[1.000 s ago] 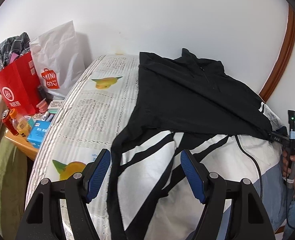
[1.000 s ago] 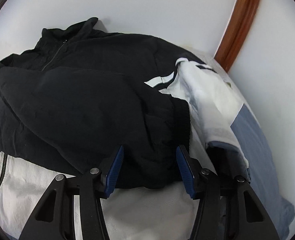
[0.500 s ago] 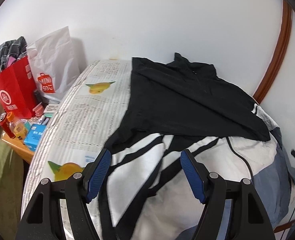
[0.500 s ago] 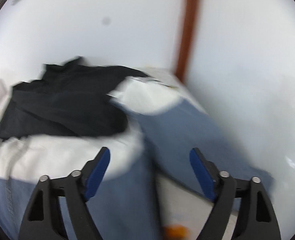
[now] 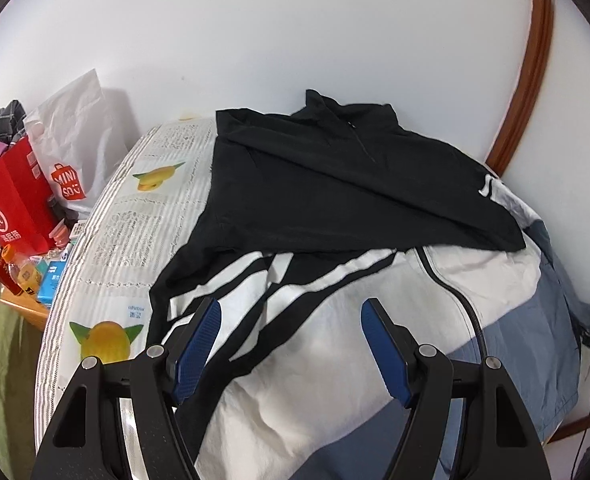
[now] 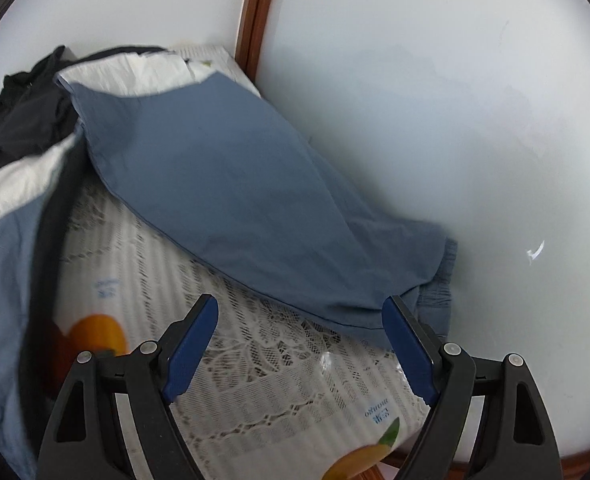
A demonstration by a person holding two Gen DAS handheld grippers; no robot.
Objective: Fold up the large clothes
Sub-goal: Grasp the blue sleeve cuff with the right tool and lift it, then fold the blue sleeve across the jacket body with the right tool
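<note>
A large black, white and blue jacket lies spread on the bed, its black sleeve folded across the chest. My left gripper hovers open over the white, black-striped lower part, touching nothing. In the right wrist view the blue sleeve stretches along the wall, and its ribbed cuff lies by the right finger. My right gripper hangs just above the sleeve's lower edge and the lace cover. Its jaws are wide and closing slightly, and the pads press on nothing.
The bed has a striped lace cover with mango prints. A red bag, a white shopping bag and bottles on a side table stand left. The wall and wooden trim close in on the right.
My right gripper let go of the black sleeve, opened wide and swung right to the blue sleeve by the wall. The left gripper drew back slightly, still open.
</note>
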